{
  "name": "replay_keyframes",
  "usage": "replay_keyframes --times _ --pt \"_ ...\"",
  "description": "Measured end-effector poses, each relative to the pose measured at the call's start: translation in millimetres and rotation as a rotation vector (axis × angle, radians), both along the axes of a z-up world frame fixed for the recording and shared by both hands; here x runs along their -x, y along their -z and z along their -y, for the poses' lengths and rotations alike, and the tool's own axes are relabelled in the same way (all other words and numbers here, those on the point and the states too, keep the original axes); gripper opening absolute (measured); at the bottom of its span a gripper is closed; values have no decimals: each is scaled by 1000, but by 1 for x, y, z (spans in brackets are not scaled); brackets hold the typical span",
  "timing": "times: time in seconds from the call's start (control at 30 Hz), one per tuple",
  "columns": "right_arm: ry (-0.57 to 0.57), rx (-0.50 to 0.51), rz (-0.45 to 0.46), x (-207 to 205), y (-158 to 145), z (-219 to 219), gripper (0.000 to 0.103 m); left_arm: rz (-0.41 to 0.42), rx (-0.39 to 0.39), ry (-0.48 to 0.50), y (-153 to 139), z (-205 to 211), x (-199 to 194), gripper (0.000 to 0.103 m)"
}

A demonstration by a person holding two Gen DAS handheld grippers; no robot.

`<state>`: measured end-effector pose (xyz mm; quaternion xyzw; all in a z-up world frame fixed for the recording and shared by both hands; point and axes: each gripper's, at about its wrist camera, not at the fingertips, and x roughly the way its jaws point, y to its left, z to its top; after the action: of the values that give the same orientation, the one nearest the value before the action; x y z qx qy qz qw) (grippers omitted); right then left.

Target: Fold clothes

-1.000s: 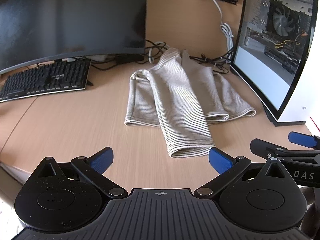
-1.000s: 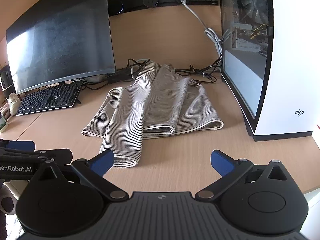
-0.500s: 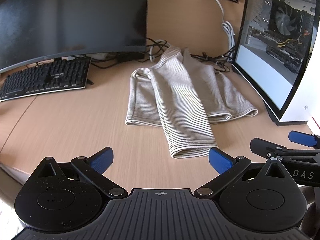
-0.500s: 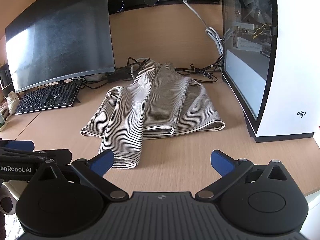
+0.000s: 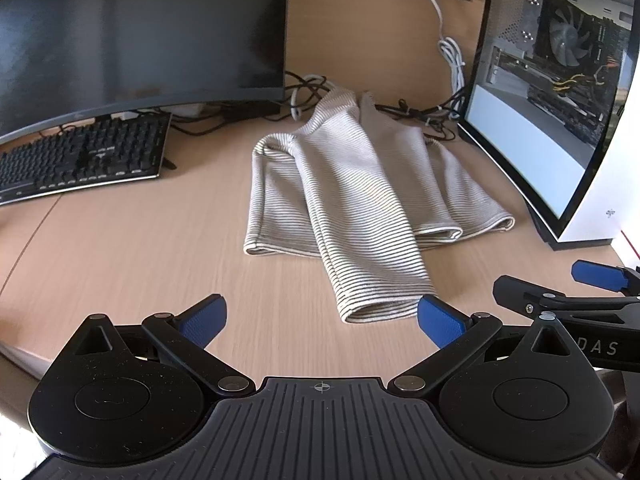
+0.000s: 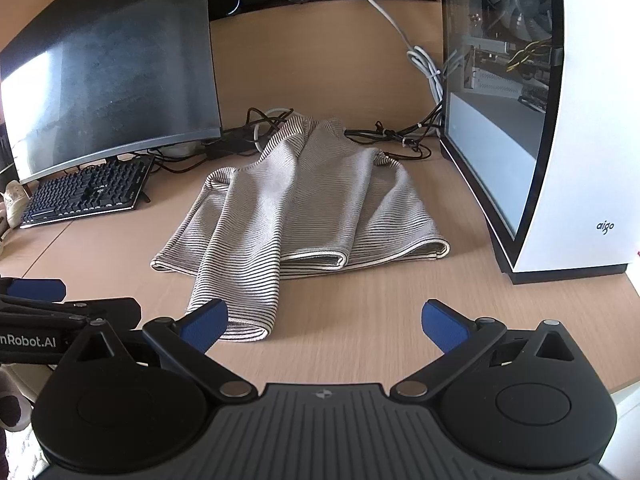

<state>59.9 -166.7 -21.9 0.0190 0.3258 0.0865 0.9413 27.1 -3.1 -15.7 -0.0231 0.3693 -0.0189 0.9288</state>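
Striped garment [image 5: 360, 200]: lies partly folded mid-tabletop [image 5: 120, 264], long axis running away from both cameras, one folded-over sleeve end nearest. Left gripper [image 5: 320, 320]: fingers spread, empty, sleeve end just ahead. Right gripper [image 6: 324, 322]: fingers spread, empty, sleeve end ahead-left; the left looks slightly nearer.

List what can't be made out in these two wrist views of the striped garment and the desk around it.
- Striped garment: its collar end lies among cables at the back in both views; layers underneath are covered by the folded-over part.
- Monitor: cut off by the top and left edges; screen dark.
- Keyboard: key legends too small.
- Computer case: cut by the right edge.
- Right gripper: body hides the near desk edge.
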Motion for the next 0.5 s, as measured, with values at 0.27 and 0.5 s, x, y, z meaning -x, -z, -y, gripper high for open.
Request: replay_keyframes --times 0.27,0.5 --pt "14 11 -18 -11 2 -10 103 -27 20 15 5 -11 -14 103" --pt "80 0 -20 -28 -4 -18 103 -35 62 37 6 -33 -38 103"
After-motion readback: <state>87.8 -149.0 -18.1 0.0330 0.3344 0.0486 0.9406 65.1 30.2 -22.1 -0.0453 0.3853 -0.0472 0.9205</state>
